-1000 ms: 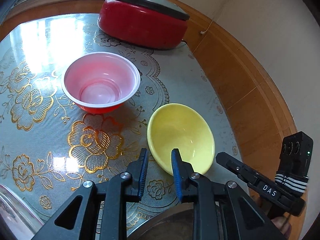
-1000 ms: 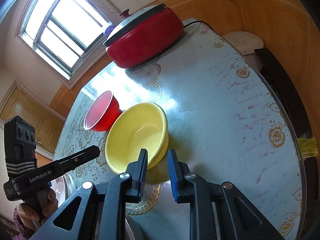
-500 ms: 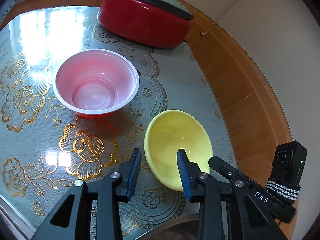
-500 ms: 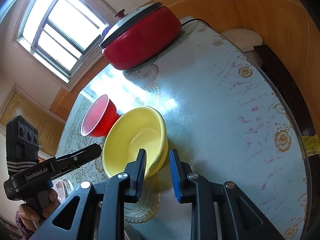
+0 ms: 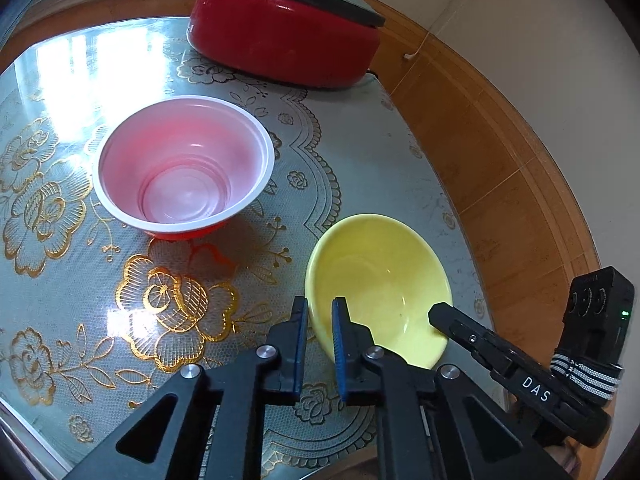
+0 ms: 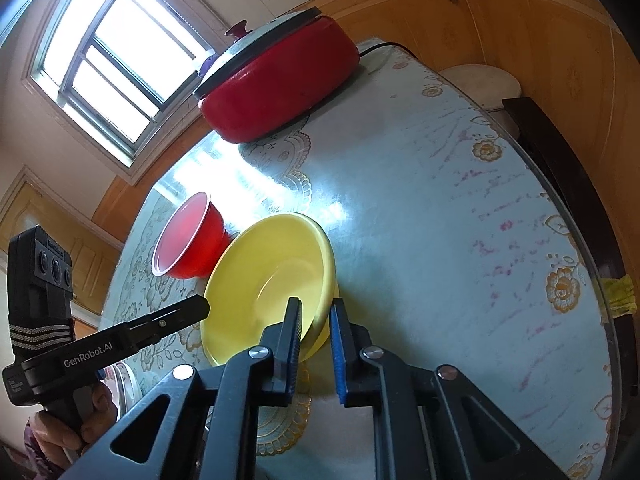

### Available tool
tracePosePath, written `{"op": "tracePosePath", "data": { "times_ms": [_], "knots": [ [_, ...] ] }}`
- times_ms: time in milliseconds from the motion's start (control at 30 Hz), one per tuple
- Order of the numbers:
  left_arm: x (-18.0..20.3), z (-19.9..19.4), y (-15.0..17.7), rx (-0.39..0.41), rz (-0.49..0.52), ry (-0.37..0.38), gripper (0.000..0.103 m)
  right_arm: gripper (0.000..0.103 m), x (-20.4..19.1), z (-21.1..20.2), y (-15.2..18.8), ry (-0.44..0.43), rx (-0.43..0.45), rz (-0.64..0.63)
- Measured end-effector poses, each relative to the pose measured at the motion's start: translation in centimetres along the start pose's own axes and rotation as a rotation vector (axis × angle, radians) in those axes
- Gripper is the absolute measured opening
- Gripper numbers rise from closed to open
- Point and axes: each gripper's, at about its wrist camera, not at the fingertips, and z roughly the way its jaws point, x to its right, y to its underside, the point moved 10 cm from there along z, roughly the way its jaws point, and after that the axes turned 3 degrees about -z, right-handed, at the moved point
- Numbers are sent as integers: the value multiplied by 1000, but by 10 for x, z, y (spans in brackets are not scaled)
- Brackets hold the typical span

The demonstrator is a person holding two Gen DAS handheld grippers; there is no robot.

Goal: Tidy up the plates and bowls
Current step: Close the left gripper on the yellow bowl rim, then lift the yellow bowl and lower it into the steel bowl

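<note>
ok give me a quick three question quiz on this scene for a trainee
1. True or false: the yellow bowl is stacked inside the red bowl.
2. Which stands farthest back on the table? A red lidded pot; B yellow bowl; C red bowl.
3. What do the left tool and right tool each clamp?
Key: 1 false, they sit side by side. 2 A. 3 the yellow bowl's rim; both tools' jaws have just closed on it.

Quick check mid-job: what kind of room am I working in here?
Probably a home dining room or kitchen: a round table under a floral cover, a red lidded electric pot plugged in, wood-panelled walls and a window.
</note>
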Motion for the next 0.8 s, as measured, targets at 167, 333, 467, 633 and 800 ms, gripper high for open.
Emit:
{"op": "tracePosePath", "data": {
  "times_ms": [167,333,467,633,800],
  "knots": [
    [6,-18,3,40,21,5,11,13,-5,-10,-2,-10,16,-10],
    [10,-39,6,72,29,26,11,13,-18,-23,-5,-35,39,-39],
    [11,-57,15,88,40,38,11,13,-30,-33,-3,-58,46,-61],
    [12,-80,29,110,41,54,11,13,-45,-45,1,-84,59,-93],
    [11,-100,41,134,42,70,11,13,-55,-52,10,-98,53,-118]
  ]
}}
